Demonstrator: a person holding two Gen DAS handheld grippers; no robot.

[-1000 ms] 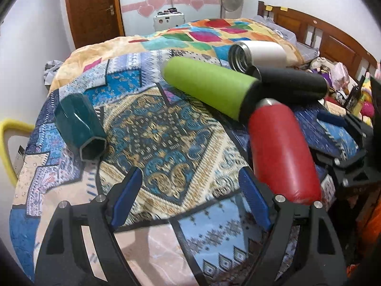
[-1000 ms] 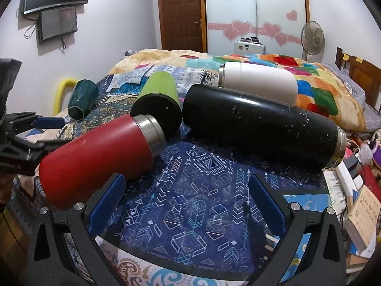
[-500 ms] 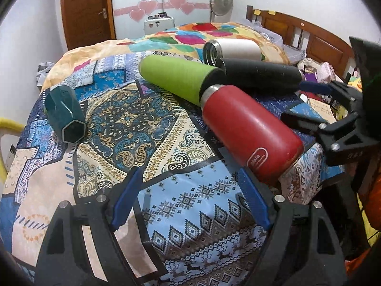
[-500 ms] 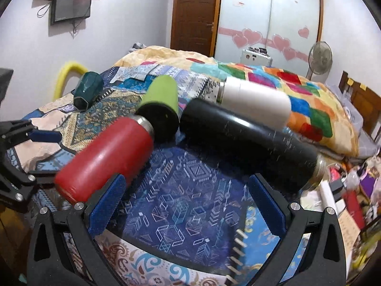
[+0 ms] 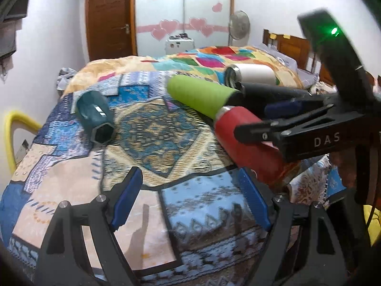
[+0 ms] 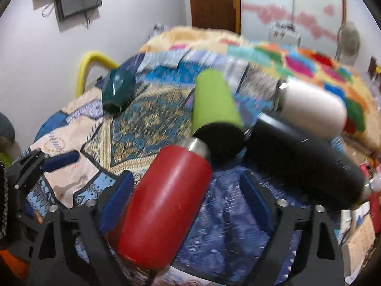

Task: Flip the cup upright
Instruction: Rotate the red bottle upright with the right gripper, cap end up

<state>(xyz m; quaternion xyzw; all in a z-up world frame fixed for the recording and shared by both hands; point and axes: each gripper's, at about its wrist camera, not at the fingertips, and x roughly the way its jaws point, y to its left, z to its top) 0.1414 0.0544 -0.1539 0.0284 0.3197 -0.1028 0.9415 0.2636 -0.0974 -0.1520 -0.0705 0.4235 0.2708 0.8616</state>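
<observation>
Several cups lie on their sides on a patterned bedspread: a red bottle, a green one, a black one, a white one and a dark teal faceted cup. My right gripper is open with its jaws on either side of the red bottle's lower body; it also shows over the red bottle in the left wrist view. My left gripper is open and empty above the bedspread, left of the red bottle.
A yellow rail stands at the bed's left edge. A wooden headboard, a fan and a door lie beyond. Books and clutter sit off the bed's right side.
My right gripper has moved left and forward, so its jaws now straddle the red bottle. My left gripper has drawn back and tilted up slightly. The cups have not moved.
</observation>
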